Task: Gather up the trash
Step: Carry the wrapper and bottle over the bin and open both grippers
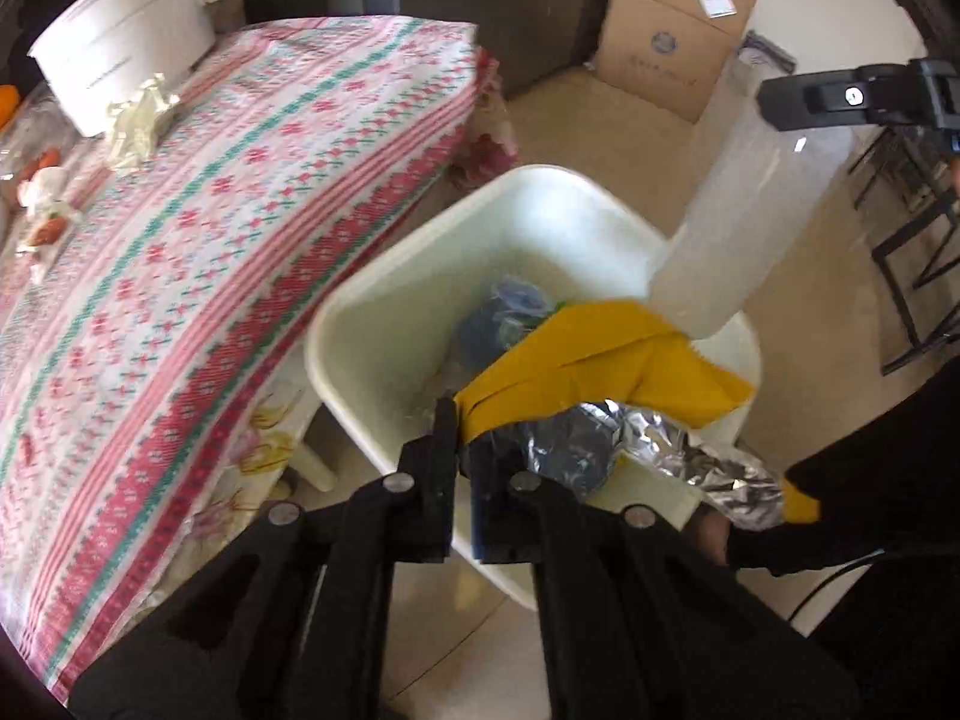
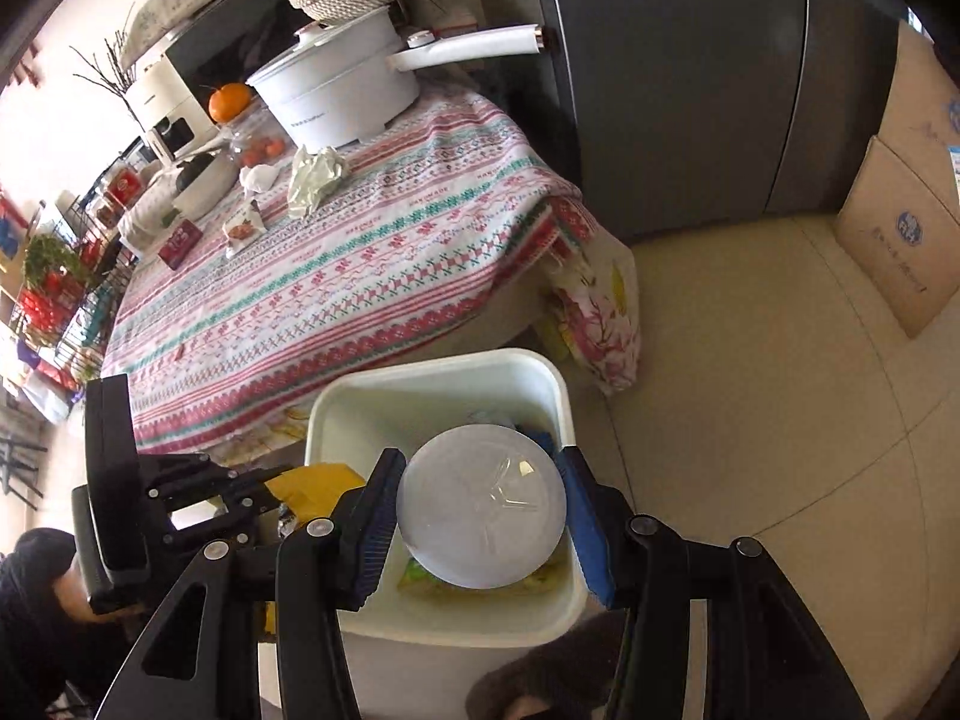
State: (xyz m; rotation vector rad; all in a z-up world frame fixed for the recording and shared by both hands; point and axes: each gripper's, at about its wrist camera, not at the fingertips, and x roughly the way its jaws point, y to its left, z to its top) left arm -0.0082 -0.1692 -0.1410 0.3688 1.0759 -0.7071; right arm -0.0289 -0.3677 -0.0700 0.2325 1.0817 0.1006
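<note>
A white bin point(image 1: 360, 324) point(image 2: 420, 372) stands on the floor beside the table, with blue trash point(image 1: 498, 324) and a green-yellow packet point(image 2: 432, 582) inside. My left gripper point(image 1: 465, 462) point(image 2: 240, 498) hangs over the bin's near rim. Its jaws stand slightly apart, and the end of a yellow wrapper point(image 1: 600, 360) point(image 2: 318, 480) with a silver foil lining point(image 1: 660, 444) lies between them. My right gripper point(image 2: 480, 510) point(image 1: 852, 96) is shut on a translucent plastic cup point(image 2: 480, 516) point(image 1: 762, 198), held upright over the bin's opening.
The table point(image 1: 240, 210) point(image 2: 360, 252) has a patterned cloth and carries a white pot point(image 1: 120, 42) point(image 2: 342, 90) and crumpled wrappers point(image 1: 141, 120) point(image 2: 315, 174). Cardboard boxes point(image 1: 672, 42) point(image 2: 900, 228) and a dark fridge point(image 2: 690, 90) stand behind. A person's black sleeve point(image 1: 870, 480) is at the right.
</note>
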